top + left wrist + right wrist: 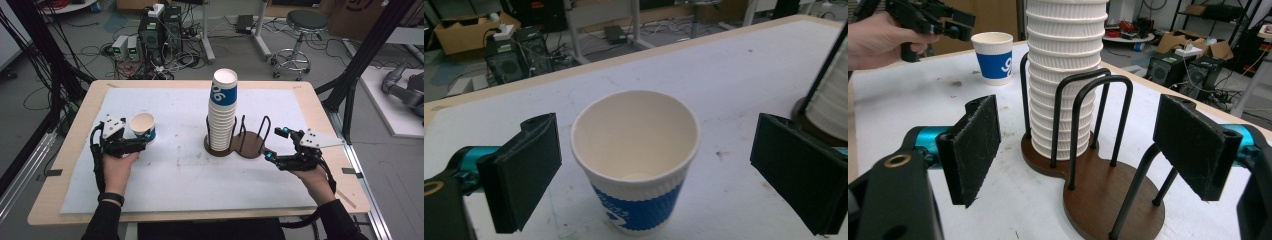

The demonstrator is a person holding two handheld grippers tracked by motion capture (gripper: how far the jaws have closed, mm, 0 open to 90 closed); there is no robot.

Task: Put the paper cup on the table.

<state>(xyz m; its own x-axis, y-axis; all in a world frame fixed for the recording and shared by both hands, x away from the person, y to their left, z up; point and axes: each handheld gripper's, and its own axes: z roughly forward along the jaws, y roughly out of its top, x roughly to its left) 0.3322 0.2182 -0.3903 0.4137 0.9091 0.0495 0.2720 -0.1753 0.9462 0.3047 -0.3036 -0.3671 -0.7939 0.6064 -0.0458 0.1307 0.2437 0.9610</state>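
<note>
A single white paper cup (143, 125) with a blue band stands upright on the white sheet at the left. My left gripper (136, 137) is just beside it on the near side. In the left gripper view the cup (636, 160) sits between the open jaws, with a gap on each side. A tall stack of the same cups (222, 112) fills one bay of a brown wire-loop holder (250, 147). The other bay is empty. My right gripper (273, 144) is open at the holder's right, with the holder's base (1108, 200) ahead of its jaws and nothing between its pads.
The white sheet (180, 175) covers most of the wooden table (75, 130). Black frame posts (350, 85) rise at both sides. Beyond the far edge are computers (155, 30), cables and a stool (300, 30) on the floor.
</note>
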